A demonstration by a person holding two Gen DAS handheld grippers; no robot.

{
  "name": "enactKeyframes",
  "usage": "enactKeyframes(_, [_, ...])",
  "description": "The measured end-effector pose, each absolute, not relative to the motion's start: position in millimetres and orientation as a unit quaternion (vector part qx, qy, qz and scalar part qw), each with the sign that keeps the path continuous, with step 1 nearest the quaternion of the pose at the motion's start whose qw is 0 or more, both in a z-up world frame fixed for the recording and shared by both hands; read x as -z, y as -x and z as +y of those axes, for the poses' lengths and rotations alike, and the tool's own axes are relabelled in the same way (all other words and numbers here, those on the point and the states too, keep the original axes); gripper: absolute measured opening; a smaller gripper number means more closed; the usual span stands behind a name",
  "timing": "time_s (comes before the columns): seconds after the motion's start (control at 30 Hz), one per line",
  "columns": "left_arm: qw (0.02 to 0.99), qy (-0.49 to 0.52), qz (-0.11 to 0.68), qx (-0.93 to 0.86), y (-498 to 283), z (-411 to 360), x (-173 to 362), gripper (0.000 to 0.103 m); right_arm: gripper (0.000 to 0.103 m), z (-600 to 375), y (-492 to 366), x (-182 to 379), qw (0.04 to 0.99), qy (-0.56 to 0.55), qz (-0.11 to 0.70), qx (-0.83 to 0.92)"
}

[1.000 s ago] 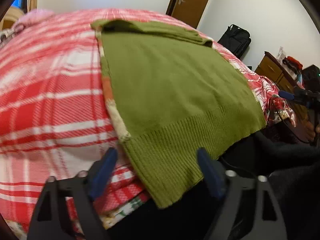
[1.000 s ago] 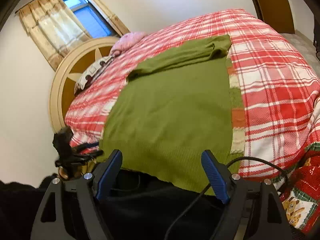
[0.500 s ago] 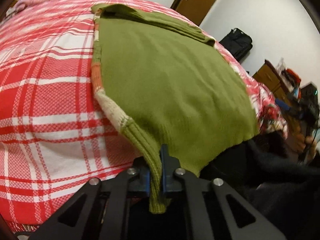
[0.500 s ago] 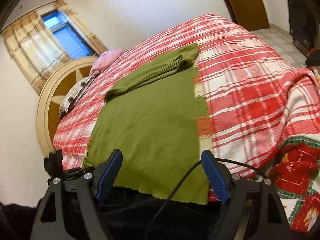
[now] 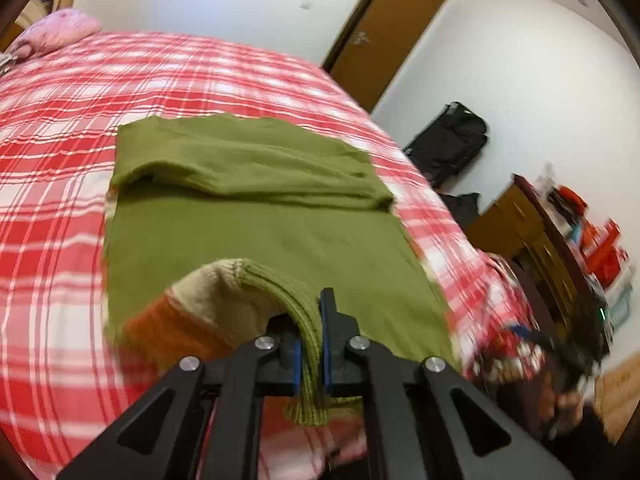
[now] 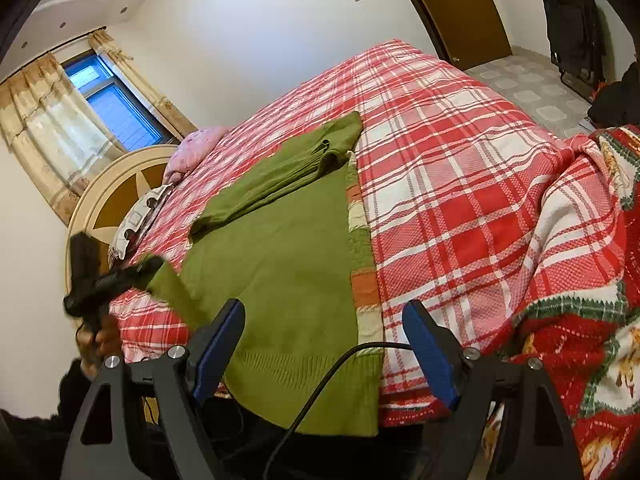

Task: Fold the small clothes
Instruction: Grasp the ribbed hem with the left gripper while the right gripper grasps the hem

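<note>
The left gripper (image 5: 310, 344) pinches the green sweater's (image 5: 260, 232) ribbed hem; the right gripper's (image 6: 324, 348) fingers gape empty.

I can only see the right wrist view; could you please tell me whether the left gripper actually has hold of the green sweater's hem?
Observer: Yes, the left gripper is shut on the ribbed hem corner of the green knitted sweater.
Operator: Thank you. What shows beneath that raised corner?
Observer: An orange and cream striped side band, turned up over the green.
Operator: Anything past the bed's far side?
Observer: A brown wooden dresser with red items on top.
</note>
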State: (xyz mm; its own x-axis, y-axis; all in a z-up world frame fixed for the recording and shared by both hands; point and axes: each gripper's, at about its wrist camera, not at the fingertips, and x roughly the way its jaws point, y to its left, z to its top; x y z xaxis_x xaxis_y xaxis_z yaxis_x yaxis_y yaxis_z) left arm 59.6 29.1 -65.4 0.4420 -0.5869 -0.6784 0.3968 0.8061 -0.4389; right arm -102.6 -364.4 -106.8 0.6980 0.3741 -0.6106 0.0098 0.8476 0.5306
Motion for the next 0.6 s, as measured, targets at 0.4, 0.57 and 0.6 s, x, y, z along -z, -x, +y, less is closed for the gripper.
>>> enactKeyframes(0.4, [0.811, 0.187, 0.517, 0.2, -152, 38, 129, 0.007, 0.082, -357, 75, 84, 0.899, -0.196, 0.371, -0.124])
enactKeyframes(0.57, [0.817, 0.152, 0.523, 0.19, -160, 23, 135, 0.007, 0.082, -355, 77, 53, 0.906, -0.203, 0.341, -0.151])
enactKeyframes(0.6, [0.816, 0.156, 0.523, 0.189, -162, 23, 137, 0.007, 0.082, -366, 83, 37, 0.91, -0.222, 0.316, -0.149])
